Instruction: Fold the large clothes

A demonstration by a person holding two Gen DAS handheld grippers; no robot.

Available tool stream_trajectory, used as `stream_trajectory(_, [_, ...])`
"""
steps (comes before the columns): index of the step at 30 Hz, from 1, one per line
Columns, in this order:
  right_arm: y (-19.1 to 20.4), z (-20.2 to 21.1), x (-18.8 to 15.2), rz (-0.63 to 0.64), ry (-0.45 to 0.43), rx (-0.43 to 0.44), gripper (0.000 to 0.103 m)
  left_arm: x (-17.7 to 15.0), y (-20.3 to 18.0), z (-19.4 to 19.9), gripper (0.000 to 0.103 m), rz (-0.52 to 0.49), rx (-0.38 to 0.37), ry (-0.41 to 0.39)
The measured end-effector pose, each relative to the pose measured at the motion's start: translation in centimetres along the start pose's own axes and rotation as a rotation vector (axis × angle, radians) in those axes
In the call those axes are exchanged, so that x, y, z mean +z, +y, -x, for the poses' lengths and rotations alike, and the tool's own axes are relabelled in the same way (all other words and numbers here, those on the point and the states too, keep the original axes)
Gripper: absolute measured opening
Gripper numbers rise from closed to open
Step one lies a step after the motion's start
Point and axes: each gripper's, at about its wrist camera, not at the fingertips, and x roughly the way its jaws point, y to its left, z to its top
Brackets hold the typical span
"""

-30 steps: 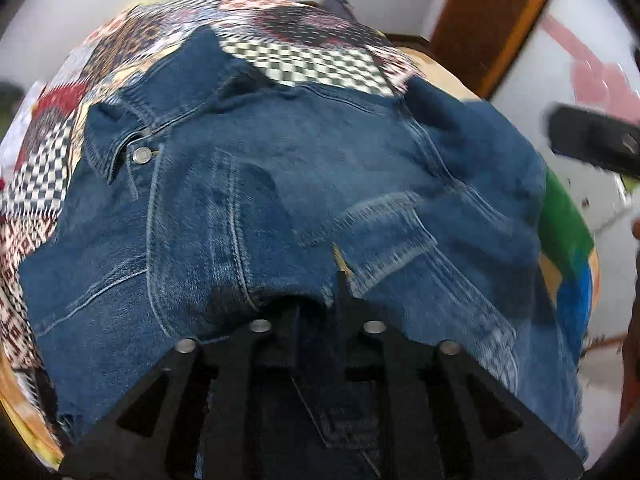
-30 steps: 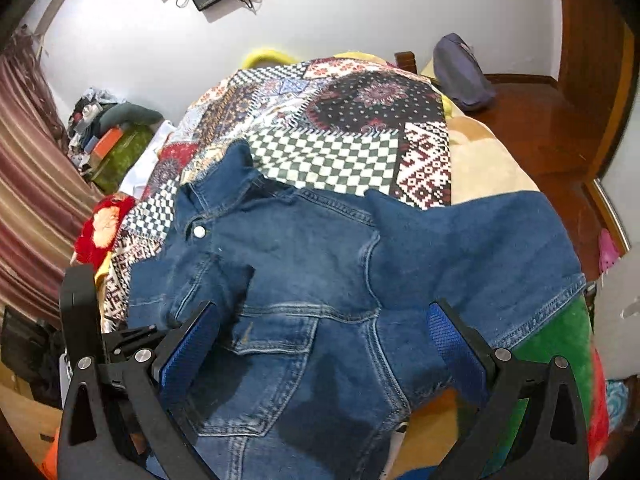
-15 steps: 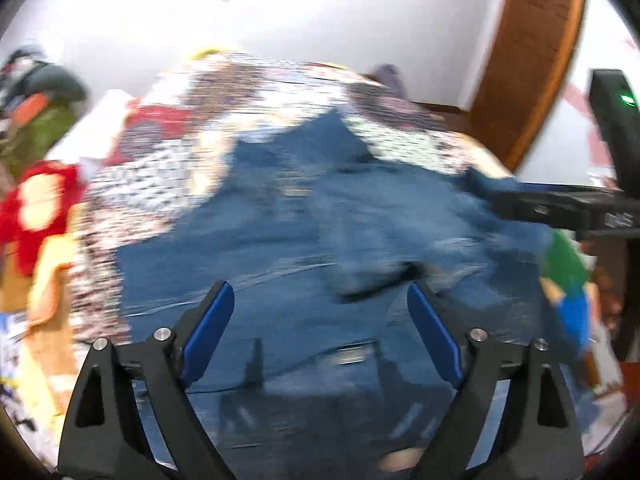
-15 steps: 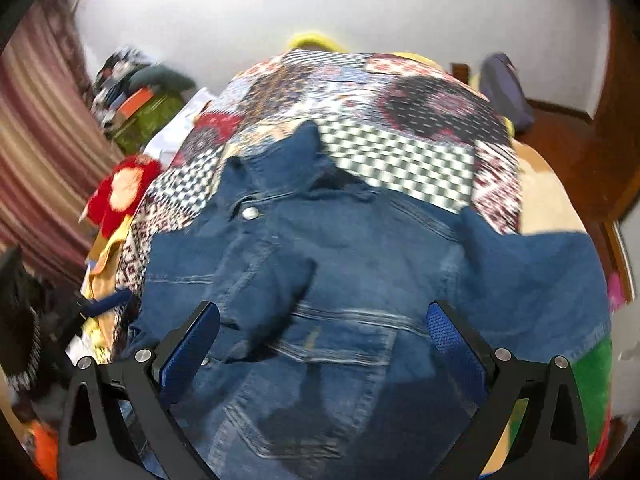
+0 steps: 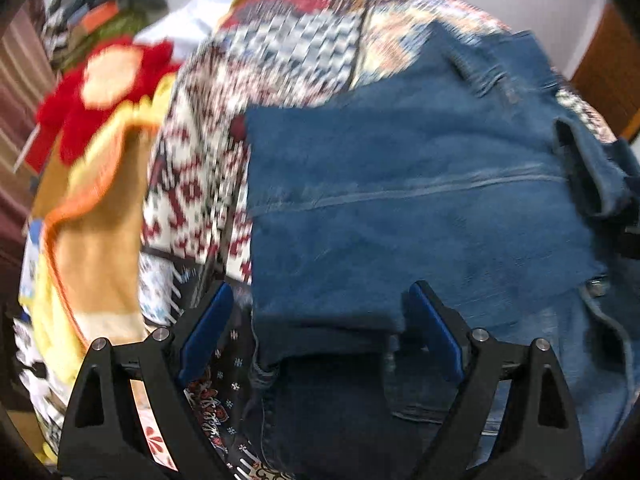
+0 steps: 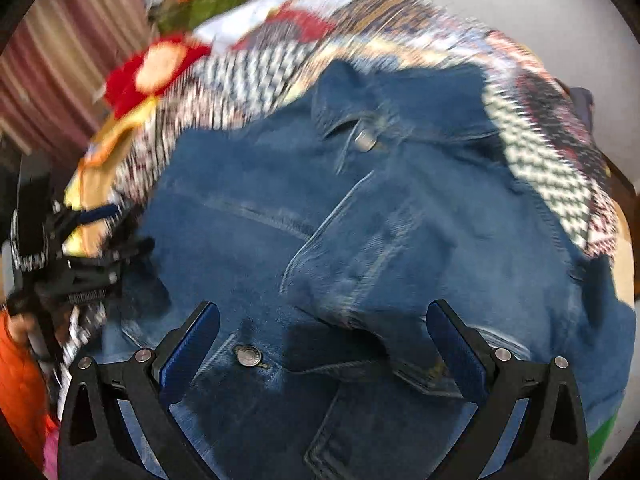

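A blue denim jacket (image 6: 360,216) lies front up on a patchwork quilt (image 6: 264,72), with its left sleeve folded across the chest. In the left wrist view the jacket (image 5: 420,208) fills the right half, its straight side edge facing the quilt (image 5: 224,152). My left gripper (image 5: 320,332) is open and empty, over the jacket's lower left corner. My right gripper (image 6: 324,340) is open and empty, above the front placket and a metal button (image 6: 249,356). The left gripper also shows at the left edge of the right wrist view (image 6: 80,256). Both views are blurred.
A red and yellow plush toy (image 5: 104,88) and a yellow-orange blanket (image 5: 92,232) lie left of the quilt. A heap of clothes (image 5: 100,12) sits at the far left. Striped curtains (image 6: 60,80) hang at the left. A brown door (image 5: 608,68) stands at the right.
My left gripper has let go of the denim, opened, and swung left to the jacket's side edge. The sleeve now lies folded across the chest. My right gripper stayed open and moved in lower.
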Motion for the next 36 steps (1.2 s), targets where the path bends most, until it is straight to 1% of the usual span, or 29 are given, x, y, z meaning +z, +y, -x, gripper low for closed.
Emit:
stream_trajectory(4, [0.2,-3.0,0.2,0.064,0.054,-0.070,0.102,-1.0,0.6,-2.5,0.090,0.030,-0.034,0.050])
stream_trajectory(5, [0.0,-3.5,0.2,0.071,0.059,-0.083,0.098,-1.2,0.6,-2.8,0.090,0.038,-0.041,0.050])
stream_trajectory(7, [-0.6,-3.8,0.1,0.061,0.054,-0.050,0.094,-1.4,0.9,-3.2,0.094,0.055,-0.051,0.048])
stream_trajectory(8, [-0.9,-3.5,0.0,0.050,0.040,-0.047,0.086,-1.4,1.0,-3.4,0.096,0.065,-0.053,0.048])
stream_trajectory(9, [-1.2,-3.2,-0.1,0.046,0.026,-0.057,0.072,-1.6,1.2,-3.6,0.097,0.080,-0.059,0.048])
stream_trajectory(10, [-1.4,-2.9,-0.2,0.046,0.015,-0.076,0.063,-1.7,1.3,-3.8,0.098,0.090,-0.063,0.048])
stream_trajectory(11, [-1.7,-2.6,-0.3,0.048,0.005,-0.098,0.048,-1.8,1.5,-4.0,0.099,0.099,-0.066,0.046])
stream_trajectory(12, [-2.0,-2.3,-0.4,0.046,-0.005,-0.105,0.038,-2.0,1.5,-4.0,0.099,0.102,-0.065,0.042])
stream_trajectory(15, [-3.6,-1.0,-0.7,0.000,-0.057,-0.098,0.029,-2.3,1.4,-4.0,0.099,0.095,-0.048,0.035])
stream_trajectory(19, [-6.0,1.1,-1.6,-0.086,-0.117,-0.096,0.028,-2.2,1.4,-4.0,0.099,0.086,-0.026,0.033])
stream_trajectory(21, [-7.9,2.1,-2.4,-0.146,-0.130,-0.078,0.028,-2.2,0.8,-3.8,0.099,0.082,-0.015,0.034])
stream_trajectory(24, [-10.0,2.4,-3.6,-0.205,-0.116,-0.070,0.028,-2.3,0.6,-3.7,0.099,0.075,0.002,0.034])
stream_trajectory(25, [-10.7,2.2,-4.2,-0.223,-0.102,-0.049,0.028,-2.0,0.4,-3.6,0.099,0.075,0.006,0.034])
stream_trajectory(28, [-12.7,0.8,-6.0,-0.312,-0.035,0.060,0.029,-1.7,-0.2,-3.3,0.100,0.085,0.016,0.037])
stream_trajectory(29, [-12.9,0.5,-6.4,-0.323,-0.036,0.077,0.029,-1.6,-0.2,-3.2,0.100,0.091,0.017,0.042])
stream_trajectory(33, [-12.8,0.9,-6.5,-0.343,-0.077,0.088,0.027,-1.0,-0.2,-1.7,0.099,0.090,0.020,0.063])
stream_trajectory(34, [-12.6,1.3,-6.2,-0.327,-0.101,0.084,0.025,-0.7,-0.3,-1.0,0.099,0.082,0.020,0.051])
stream_trajectory(36, [-12.1,2.3,-5.6,-0.287,-0.140,0.061,0.022,0.3,-0.9,1.1,0.099,0.059,0.029,0.002])
